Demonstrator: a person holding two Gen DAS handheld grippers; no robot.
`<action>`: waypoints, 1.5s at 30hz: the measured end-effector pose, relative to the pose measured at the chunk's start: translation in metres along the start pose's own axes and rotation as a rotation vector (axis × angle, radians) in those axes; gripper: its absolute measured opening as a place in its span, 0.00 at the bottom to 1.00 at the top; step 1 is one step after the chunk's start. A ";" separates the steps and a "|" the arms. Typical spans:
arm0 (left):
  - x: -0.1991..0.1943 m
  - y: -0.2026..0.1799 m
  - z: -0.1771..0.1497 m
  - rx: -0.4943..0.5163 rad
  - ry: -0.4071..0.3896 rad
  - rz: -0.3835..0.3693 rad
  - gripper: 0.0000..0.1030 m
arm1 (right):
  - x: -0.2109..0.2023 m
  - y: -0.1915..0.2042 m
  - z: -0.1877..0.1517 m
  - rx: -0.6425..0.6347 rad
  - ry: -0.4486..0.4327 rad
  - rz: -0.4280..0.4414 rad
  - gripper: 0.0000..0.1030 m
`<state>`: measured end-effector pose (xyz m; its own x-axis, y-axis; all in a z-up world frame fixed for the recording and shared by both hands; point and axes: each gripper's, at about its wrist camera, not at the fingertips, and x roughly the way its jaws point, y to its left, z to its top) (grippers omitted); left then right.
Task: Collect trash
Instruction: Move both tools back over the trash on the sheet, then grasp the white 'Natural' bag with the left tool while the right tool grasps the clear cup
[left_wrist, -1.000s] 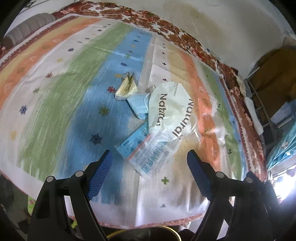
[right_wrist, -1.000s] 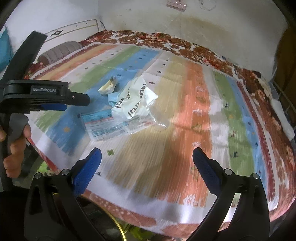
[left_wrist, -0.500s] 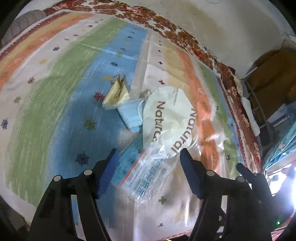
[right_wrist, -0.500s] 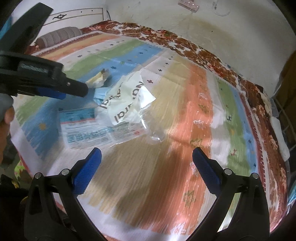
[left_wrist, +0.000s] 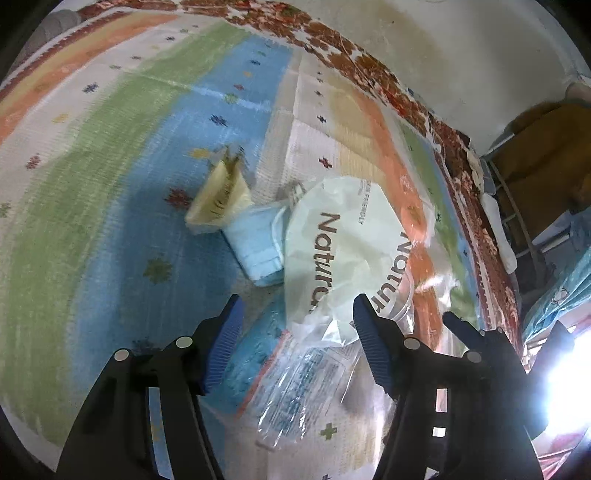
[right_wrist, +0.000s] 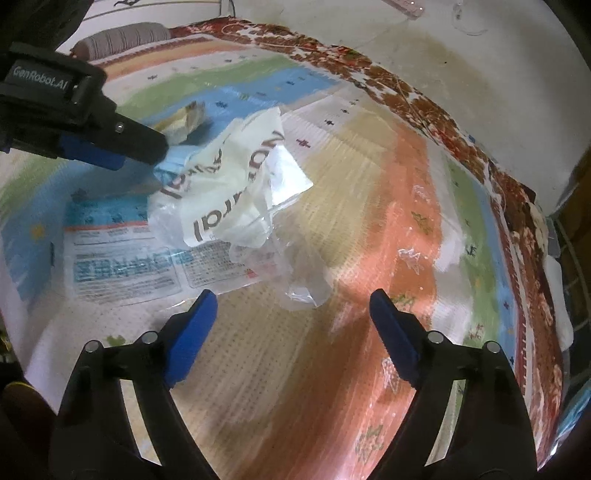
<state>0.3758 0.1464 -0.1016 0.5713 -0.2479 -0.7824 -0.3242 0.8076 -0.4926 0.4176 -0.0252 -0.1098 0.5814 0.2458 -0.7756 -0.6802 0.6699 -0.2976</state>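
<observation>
left tongs (left_wrist: 295, 332) apart, over white bag (left_wrist: 343, 243) | right tongs (right_wrist: 291, 317) apart, near clear wrap (right_wrist: 306, 280) | trash heaped on bed (right_wrist: 369, 221), toward its near edge | risk, we judge: slick film slips, or we pinch the bedsheet too

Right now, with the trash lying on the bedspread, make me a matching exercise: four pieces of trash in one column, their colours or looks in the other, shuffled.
Things:
1. Natural bag
2. face mask
3. folded wrapper
4. printed pouch

Looks:
A. pale yellow
B. clear with blue print
C. light blue
D. whitish with brown lettering

Pairs: 1-D, 2-C, 3-A, 4-B
</observation>
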 end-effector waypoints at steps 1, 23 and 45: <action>0.004 -0.003 0.000 0.008 0.002 0.005 0.57 | 0.002 0.000 0.000 -0.002 -0.001 -0.002 0.77; 0.027 -0.019 0.003 0.025 0.001 0.054 0.04 | 0.020 -0.008 0.007 0.019 -0.006 0.013 0.29; -0.063 -0.043 -0.012 0.083 -0.093 -0.002 0.03 | -0.050 -0.011 0.001 0.177 -0.022 0.107 0.21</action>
<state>0.3450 0.1209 -0.0354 0.6410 -0.2018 -0.7405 -0.2619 0.8494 -0.4582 0.3962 -0.0441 -0.0678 0.5214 0.3362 -0.7843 -0.6503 0.7516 -0.1101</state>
